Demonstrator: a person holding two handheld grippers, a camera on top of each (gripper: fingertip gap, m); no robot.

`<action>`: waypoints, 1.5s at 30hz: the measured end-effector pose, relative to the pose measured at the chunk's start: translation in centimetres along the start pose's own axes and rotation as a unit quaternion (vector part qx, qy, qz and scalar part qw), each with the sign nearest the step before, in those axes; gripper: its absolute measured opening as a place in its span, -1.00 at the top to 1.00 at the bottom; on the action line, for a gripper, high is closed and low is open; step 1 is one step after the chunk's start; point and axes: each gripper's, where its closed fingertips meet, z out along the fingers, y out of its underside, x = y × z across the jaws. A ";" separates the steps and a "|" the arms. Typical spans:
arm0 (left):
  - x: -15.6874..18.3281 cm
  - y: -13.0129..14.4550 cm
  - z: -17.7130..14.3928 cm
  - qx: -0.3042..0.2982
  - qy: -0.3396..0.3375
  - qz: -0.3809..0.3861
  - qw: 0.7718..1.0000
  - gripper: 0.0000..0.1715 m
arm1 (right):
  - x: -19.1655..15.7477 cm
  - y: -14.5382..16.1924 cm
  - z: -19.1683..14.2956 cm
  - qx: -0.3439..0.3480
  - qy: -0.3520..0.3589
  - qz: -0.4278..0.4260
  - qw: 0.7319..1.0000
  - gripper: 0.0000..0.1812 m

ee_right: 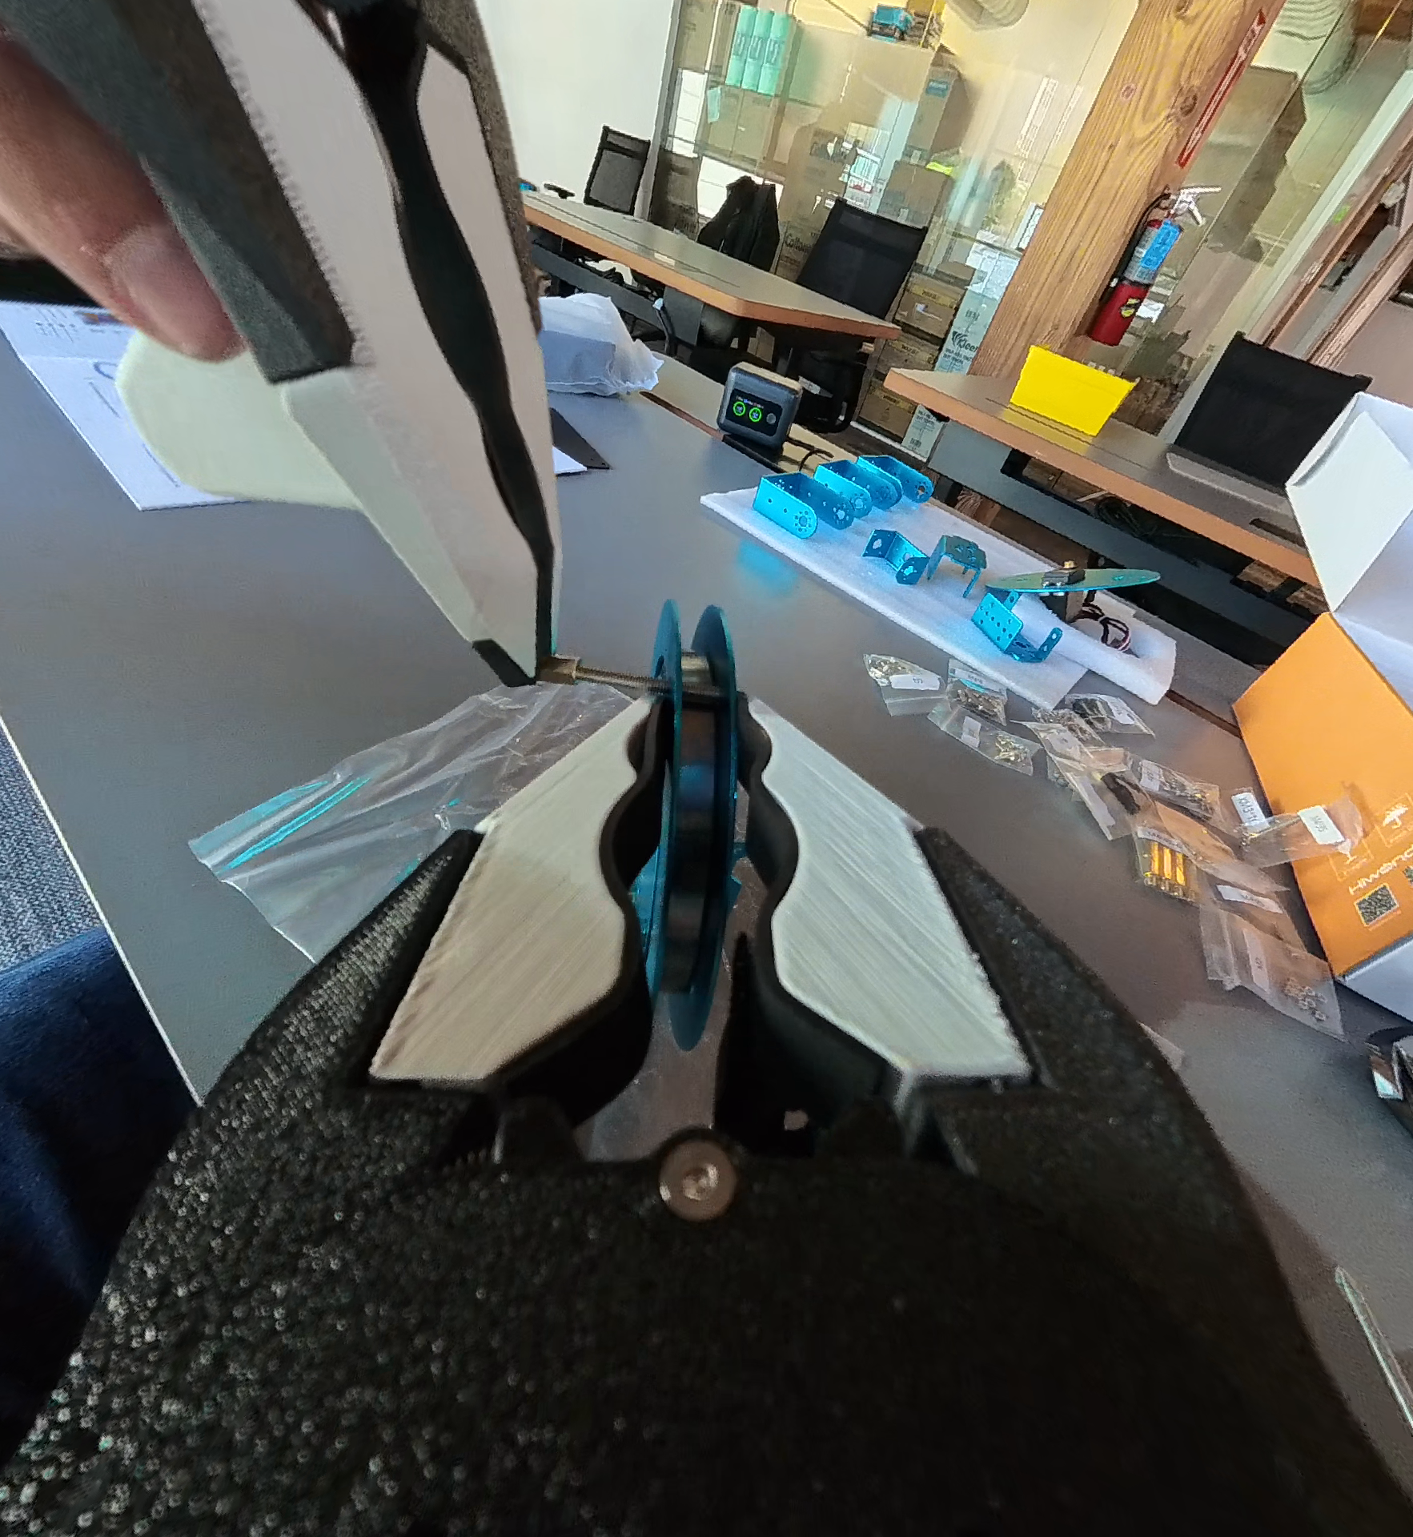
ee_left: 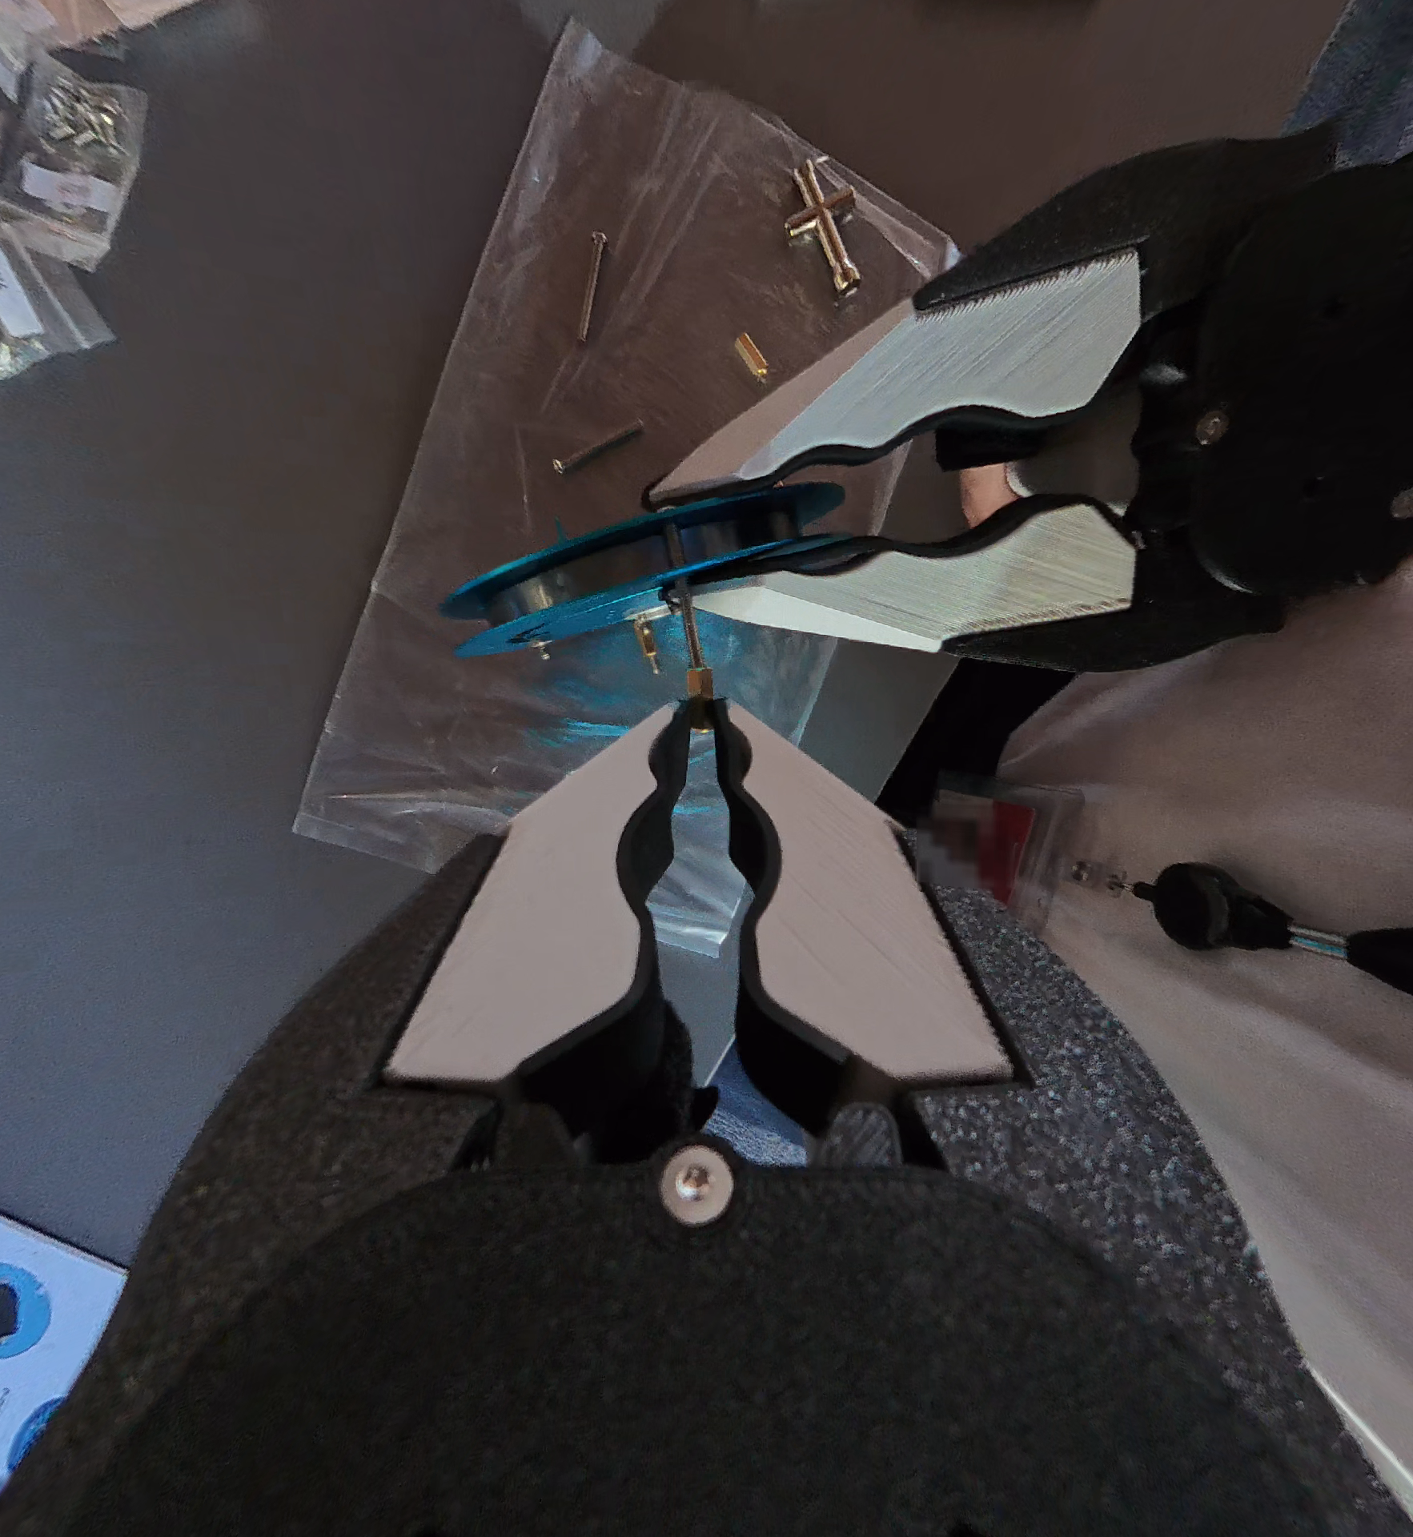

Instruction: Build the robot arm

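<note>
Blue discs (ee_right: 690,798) with a dark hub, brass nut (ee_left: 698,687) on a steel screw. Grippers: white ribbed fingers (ee_left: 549,923), black wavy pads, speckled black bodies. Under the discs: clear bag (ee_left: 470,665) with blue glints on a grey table (ee_right: 287,599). Right of the discs: blue brackets (ee_right: 840,491) on white foam, orange-white box (ee_right: 1351,798).

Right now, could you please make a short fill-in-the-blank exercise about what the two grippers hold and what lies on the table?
1. The right gripper is shut on a pair of round plates of ____ colour.
2. The left gripper pinches a small ____-coloured standoff at the end of a screw.
3. Under the plates lies an empty, clear plastic ____.
4. The cardboard box on the table has an ____ side.

Missing words: blue; brass; bag; orange
</note>
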 end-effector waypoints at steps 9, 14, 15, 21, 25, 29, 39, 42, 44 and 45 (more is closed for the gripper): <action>0.2 0.0 -0.1 -0.037 0.116 -0.075 0.990 0.94 | -0.1 0.0 0.0 0.001 -0.002 0.003 1.000 0.84; 0.2 -0.2 -0.1 -0.035 0.154 -0.099 0.982 0.94 | 0.1 0.0 0.0 0.000 -0.003 0.008 1.000 0.83; 0.2 -0.3 -0.1 -0.035 0.163 -0.103 0.981 0.94 | 0.1 0.1 0.0 0.000 -0.004 0.009 1.000 0.83; 0.3 -0.2 -0.2 -0.044 0.227 -0.116 0.966 0.95 | 0.1 0.0 -0.1 0.001 -0.007 0.011 1.000 0.84; 0.3 -0.5 -0.2 -0.039 0.278 -0.138 0.950 0.95 | 0.3 0.1 -0.1 0.001 -0.007 0.019 1.000 0.84; 0.4 -0.6 -0.2 -0.032 0.325 -0.159 0.932 0.95 | 0.5 0.2 -0.1 0.001 -0.009 0.027 1.000 0.84; 0.5 -0.8 -0.4 0.000 0.437 -0.216 0.873 0.94 | 0.6 0.2 -0.1 0.003 -0.017 0.042 0.999 0.84; 0.5 -0.8 -0.3 0.005 0.465 -0.221 0.857 0.95 | 0.5 0.2 -0.1 0.003 -0.018 0.041 0.999 0.84; 0.5 -0.9 -0.3 0.012 0.478 -0.228 0.848 0.95 | 0.6 0.2 -0.1 0.003 -0.019 0.048 0.999 0.84; 0.5 -1.1 -0.3 0.017 0.483 -0.233 0.844 0.95 | 0.7 0.3 -0.1 0.003 -0.018 0.050 0.999 0.84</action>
